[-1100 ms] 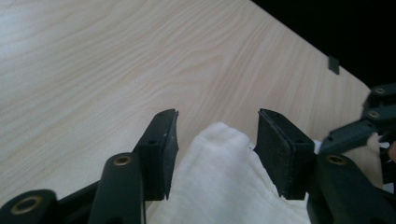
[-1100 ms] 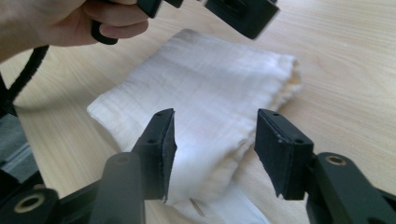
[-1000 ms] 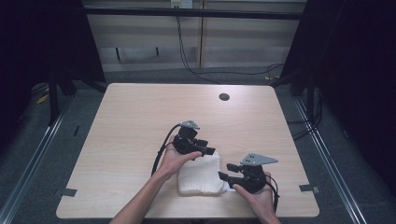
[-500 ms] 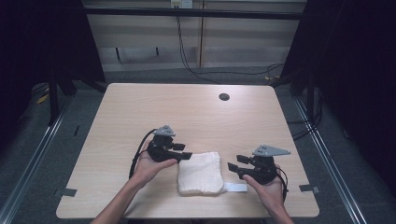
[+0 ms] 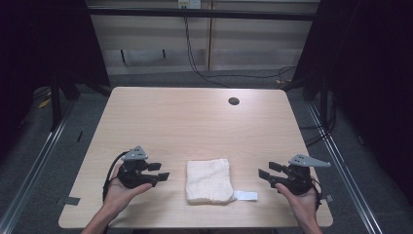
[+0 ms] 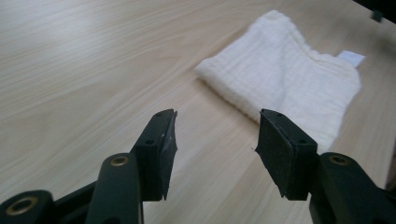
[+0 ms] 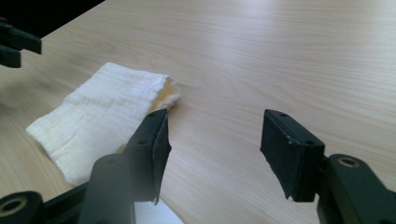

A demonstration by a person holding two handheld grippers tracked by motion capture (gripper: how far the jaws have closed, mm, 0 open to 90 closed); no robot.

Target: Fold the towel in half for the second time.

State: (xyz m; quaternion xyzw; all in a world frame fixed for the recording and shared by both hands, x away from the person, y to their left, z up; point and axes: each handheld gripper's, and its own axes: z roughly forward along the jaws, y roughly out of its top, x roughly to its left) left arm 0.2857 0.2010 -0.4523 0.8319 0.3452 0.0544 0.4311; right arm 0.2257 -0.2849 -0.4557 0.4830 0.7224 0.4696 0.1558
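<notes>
We judged the folding to be done, or all but done. The folded cloth (image 5: 209, 181) lay as a neat, thick near-square on the table (image 5: 195, 122), close to the edge nearest us, with its small white label (image 5: 246, 196) poking out flat at the near right corner. No loose flap or unfolded layer showed from above, though the left gripper view showed a slight ridge across the top layer.

Our left gripper (image 5: 158, 171) hovered to the left of the cloth, well apart from it, its jaws spread wide and holding nothing. Our right gripper (image 5: 269, 170) hovered to the right of the cloth, also clear of it, jaws likewise spread and empty. Neither touched the cloth or the label.

If anything was left, we thought it was small: perhaps pressing the ridge flat or squaring the edges. Beyond the cloth, far across the table, sat a dark round hole (image 5: 234, 101).
</notes>
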